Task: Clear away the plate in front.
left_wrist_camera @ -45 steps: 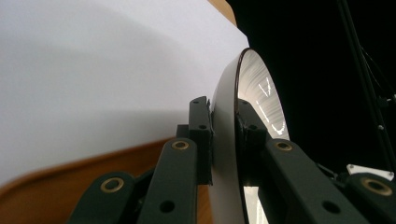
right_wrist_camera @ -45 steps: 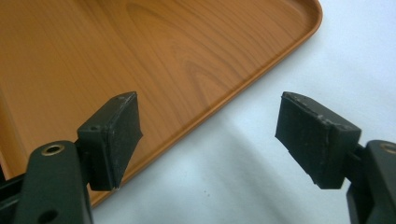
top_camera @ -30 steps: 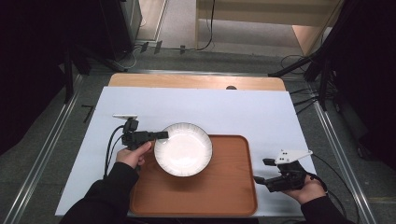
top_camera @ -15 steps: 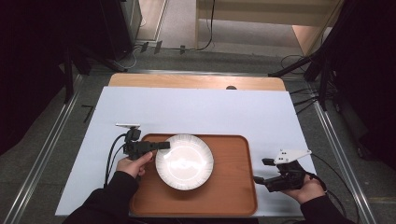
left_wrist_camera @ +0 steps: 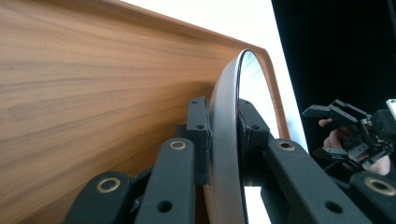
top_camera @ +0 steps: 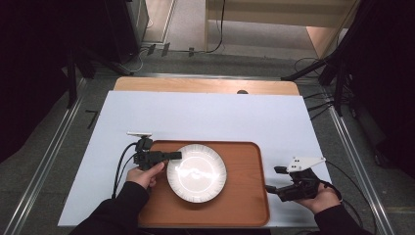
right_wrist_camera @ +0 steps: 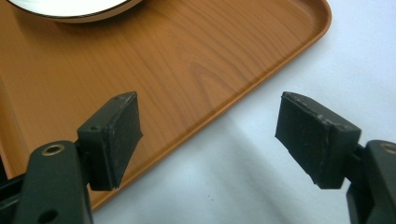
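Note:
A white ribbed plate (top_camera: 196,172) sits over the left half of the wooden tray (top_camera: 244,196). My left gripper (top_camera: 175,155) is shut on the plate's left rim. In the left gripper view both pads clamp the plate (left_wrist_camera: 226,93) edge-on, with the tray (left_wrist_camera: 93,70) behind it; the gripper (left_wrist_camera: 223,126) holds the rim between them. I cannot tell whether the plate rests on the tray. My right gripper (top_camera: 270,188) hovers open at the tray's right edge, its jaws wide apart (right_wrist_camera: 208,135) and holding nothing. The tray corner (right_wrist_camera: 187,56) and the plate rim (right_wrist_camera: 70,9) lie beyond it.
A white sheet (top_camera: 205,117) covers the table, and bare wood (top_camera: 195,85) shows along its far edge. Metal rails (top_camera: 44,161) run down both sides. Cables (top_camera: 120,169) trail from the left gripper. The right gripper (left_wrist_camera: 355,130) shows far off in the left gripper view.
My left gripper has carried the plate from the tray's far edge toward the person, to the tray's left half. The right gripper has stayed in place.

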`<state>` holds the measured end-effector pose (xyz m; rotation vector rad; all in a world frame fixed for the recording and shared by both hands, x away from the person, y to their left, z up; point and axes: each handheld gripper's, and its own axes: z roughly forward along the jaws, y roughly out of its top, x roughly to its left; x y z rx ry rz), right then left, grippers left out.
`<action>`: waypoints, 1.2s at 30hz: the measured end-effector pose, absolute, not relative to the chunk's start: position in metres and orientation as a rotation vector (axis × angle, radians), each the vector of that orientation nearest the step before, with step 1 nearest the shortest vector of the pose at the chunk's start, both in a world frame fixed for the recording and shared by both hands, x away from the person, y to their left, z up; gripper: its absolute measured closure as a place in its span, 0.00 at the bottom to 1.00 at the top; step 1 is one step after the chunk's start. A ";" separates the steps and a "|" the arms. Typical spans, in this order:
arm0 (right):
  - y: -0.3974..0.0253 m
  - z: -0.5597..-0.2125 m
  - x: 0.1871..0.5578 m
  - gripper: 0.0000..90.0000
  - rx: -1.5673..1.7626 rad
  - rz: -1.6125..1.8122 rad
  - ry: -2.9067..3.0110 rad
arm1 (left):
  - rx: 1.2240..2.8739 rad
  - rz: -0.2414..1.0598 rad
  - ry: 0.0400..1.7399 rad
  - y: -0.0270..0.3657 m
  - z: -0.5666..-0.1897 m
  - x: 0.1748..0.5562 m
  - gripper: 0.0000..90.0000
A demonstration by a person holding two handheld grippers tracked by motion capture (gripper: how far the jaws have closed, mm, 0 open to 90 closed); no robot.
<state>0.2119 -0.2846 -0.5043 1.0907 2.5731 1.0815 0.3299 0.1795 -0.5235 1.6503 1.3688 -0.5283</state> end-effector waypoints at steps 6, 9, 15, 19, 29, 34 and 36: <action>-0.284 -0.505 0.212 0.25 1.077 1.083 2.573 | 1.696 -0.473 1.365 0.174 -0.522 0.328 0.90; -0.284 -0.505 0.212 0.25 1.074 1.083 2.575 | 1.711 -0.463 1.363 0.172 -0.522 0.327 0.90; -0.284 -0.505 0.212 0.25 1.075 1.082 2.579 | 1.742 -0.451 1.360 0.168 -0.524 0.326 0.91; -0.283 -0.505 0.212 0.25 1.078 1.079 2.584 | 1.778 -0.422 1.362 0.164 -0.526 0.325 0.92; -0.283 -0.506 0.212 0.25 1.072 1.078 2.587 | 1.882 -0.342 1.339 0.159 -0.524 0.324 0.91; -0.283 -0.506 0.212 0.25 1.073 1.076 2.589 | 1.881 -0.339 1.337 0.159 -0.523 0.324 0.90; -0.283 -0.506 0.212 0.25 1.073 1.076 2.590 | 1.880 -0.347 1.331 0.159 -0.522 0.324 0.87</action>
